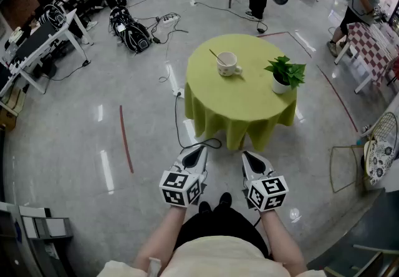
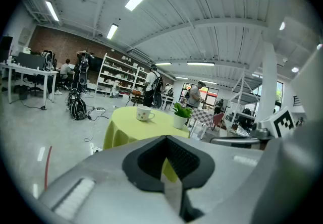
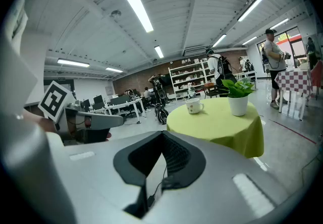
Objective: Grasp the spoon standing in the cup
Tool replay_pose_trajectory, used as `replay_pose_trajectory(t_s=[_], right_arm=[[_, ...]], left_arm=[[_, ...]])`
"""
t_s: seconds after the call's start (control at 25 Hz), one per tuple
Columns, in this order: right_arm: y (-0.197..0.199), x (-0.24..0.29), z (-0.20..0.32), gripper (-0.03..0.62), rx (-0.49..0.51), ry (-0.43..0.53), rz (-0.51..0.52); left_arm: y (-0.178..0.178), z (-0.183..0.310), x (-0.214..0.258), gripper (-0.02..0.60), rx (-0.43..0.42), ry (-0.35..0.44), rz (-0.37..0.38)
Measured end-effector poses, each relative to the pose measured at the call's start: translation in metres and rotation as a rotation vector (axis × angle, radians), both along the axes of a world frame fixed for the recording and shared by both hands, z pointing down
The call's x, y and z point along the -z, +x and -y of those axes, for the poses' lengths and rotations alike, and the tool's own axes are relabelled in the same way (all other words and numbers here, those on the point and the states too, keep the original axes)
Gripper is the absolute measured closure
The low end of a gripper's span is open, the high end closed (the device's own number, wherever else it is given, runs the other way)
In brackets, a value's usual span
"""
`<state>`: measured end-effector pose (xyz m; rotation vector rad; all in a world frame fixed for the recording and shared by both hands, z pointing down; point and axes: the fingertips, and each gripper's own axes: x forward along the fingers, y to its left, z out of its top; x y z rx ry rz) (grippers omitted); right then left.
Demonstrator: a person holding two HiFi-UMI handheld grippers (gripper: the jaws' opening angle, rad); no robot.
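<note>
Spoon [image 1: 218, 56], likely light, stiff, slippery, stood in cup [image 1: 227, 63] well ahead of clenched, empty left gripper [image 1: 194, 156] and right gripper [image 1: 252, 160]; upper handle judged the best hold.

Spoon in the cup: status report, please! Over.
Left gripper and right gripper shut, empty, short of the table. Spoon stands in the cup, untouched. Potted plant sits apart to one side, not in the way.
</note>
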<state>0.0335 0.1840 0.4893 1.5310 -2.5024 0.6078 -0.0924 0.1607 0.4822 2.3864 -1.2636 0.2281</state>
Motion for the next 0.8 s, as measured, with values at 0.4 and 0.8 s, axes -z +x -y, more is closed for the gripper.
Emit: replay_pose_trajectory(t_s=[0.4, 0.8], right_arm=[[0.022, 0.003, 0.024, 0.592, 0.011, 0.030, 0.034], [0.044, 0.010, 0.044, 0.592, -0.002, 0.049, 0.053]], left_arm=[[0.015, 0.029, 0.000, 0.580, 0.029, 0.008, -0.011], [0.015, 0.054, 0.006, 0.580, 0.122, 0.012, -0.012]])
